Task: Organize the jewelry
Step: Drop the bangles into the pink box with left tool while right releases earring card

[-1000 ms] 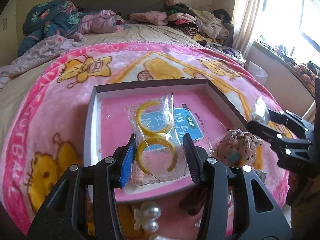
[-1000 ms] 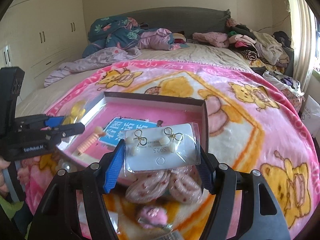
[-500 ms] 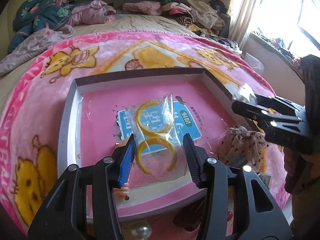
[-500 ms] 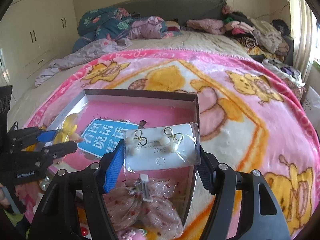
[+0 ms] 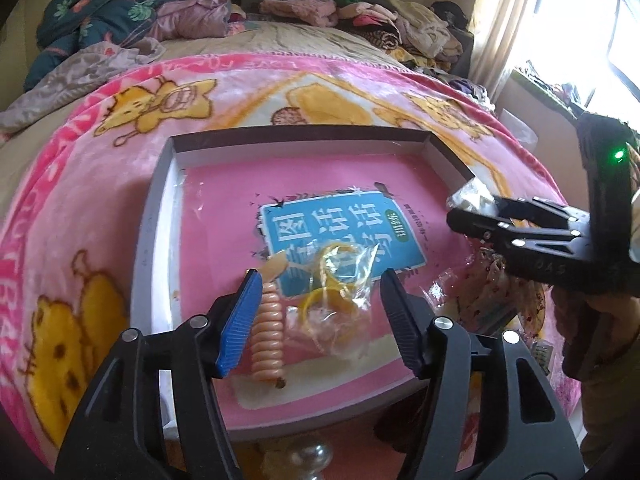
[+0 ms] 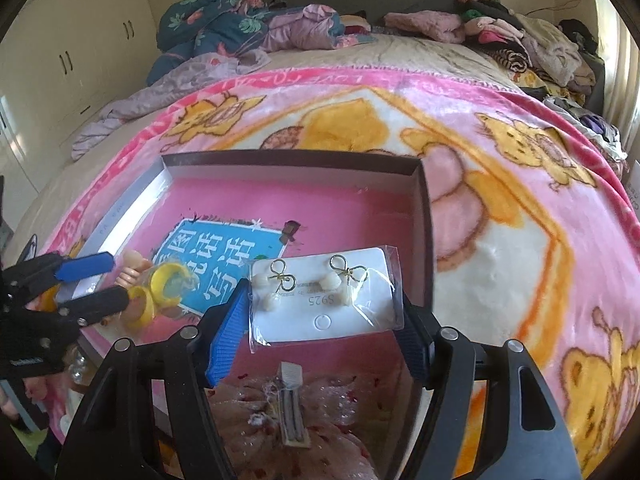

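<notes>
A shallow grey-walled box (image 5: 160, 208) with a pink floor lies on the blanket. My left gripper (image 5: 320, 312) hangs low over its near end, and its jaws are opening. A clear bag of yellow rings (image 5: 336, 292) lies crumpled on the floor between the pads, which do not touch it. A peach ridged clip (image 5: 268, 336) rests beside the blue pad. My right gripper (image 6: 324, 320) is over the box's right side (image 6: 424, 208). Its jaws are opening too, though the pads still touch both edges of a white earring card (image 6: 324, 296) in a clear sleeve.
A blue printed label (image 5: 340, 236) covers the middle of the box floor. A dotted fabric bow (image 6: 296, 420) lies at the near right corner, and a pearl piece (image 5: 308, 456) sits on the pink blanket (image 6: 520, 160) in front. Clothes are piled at the back.
The left jaws have spread and the ring bag has dropped out of their grip onto the box floor. The right gripper has come lower and further over the box with the earring card.
</notes>
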### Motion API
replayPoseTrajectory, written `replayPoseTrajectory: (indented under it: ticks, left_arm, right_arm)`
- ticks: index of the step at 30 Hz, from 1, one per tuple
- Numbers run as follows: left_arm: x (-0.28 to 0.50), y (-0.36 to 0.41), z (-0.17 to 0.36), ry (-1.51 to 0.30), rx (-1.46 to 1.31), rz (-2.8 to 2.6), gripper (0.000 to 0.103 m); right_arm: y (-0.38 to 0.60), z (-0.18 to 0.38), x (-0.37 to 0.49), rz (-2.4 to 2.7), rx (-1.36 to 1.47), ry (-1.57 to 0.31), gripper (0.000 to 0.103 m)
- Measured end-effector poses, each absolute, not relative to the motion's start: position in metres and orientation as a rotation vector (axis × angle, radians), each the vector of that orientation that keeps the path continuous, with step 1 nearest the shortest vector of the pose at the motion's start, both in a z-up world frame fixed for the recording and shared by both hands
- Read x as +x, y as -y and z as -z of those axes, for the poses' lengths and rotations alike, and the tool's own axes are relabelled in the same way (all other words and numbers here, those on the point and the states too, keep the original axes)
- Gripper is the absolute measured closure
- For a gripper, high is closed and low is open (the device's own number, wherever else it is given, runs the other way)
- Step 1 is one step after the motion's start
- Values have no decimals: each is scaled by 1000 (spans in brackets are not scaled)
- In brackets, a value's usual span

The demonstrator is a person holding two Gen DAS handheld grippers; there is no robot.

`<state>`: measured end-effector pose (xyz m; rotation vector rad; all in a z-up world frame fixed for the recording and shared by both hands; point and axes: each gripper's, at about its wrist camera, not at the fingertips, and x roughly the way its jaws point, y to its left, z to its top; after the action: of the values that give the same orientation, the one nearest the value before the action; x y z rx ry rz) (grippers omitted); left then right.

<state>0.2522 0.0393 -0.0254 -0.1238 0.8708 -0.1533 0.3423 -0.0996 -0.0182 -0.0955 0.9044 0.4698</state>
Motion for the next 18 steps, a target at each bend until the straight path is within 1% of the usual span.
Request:
replayPoseTrajectory:
  ticks: [2,6,8,10,12,15,17,18]
  left_arm:
    - [249,-44,24,-870,-129,141,46]
    - [242,-48,22,-865,-137,130,45]
    - [238,-49,20,-858,-136,126,44]
    - [234,-51,17,-852,-139,120,40]
    - [229,-53,14,-844,-144,112,40]
    - [223,-56,11,-833,-154,99,32]
    - [217,-59,9,-827,-168,98,30]
    - [214,-59,8,-826,-171,93,28]
  right_arm:
    - [97,21,342,-466,-93,-910,30]
    - [97,18,339,-457,-68,-896,21]
    - [100,15,336,-452,-55,-887,20]
    - [102,11,331,-440,-51,-873,18]
    - [105,6,325,-435,-50,-857,16]
    - [111,-3,315,-425,-44,-833,14]
    - [114,-9,306,-419,-44,-812,13]
    - [116,-12,303,-412,-46,-803,13]
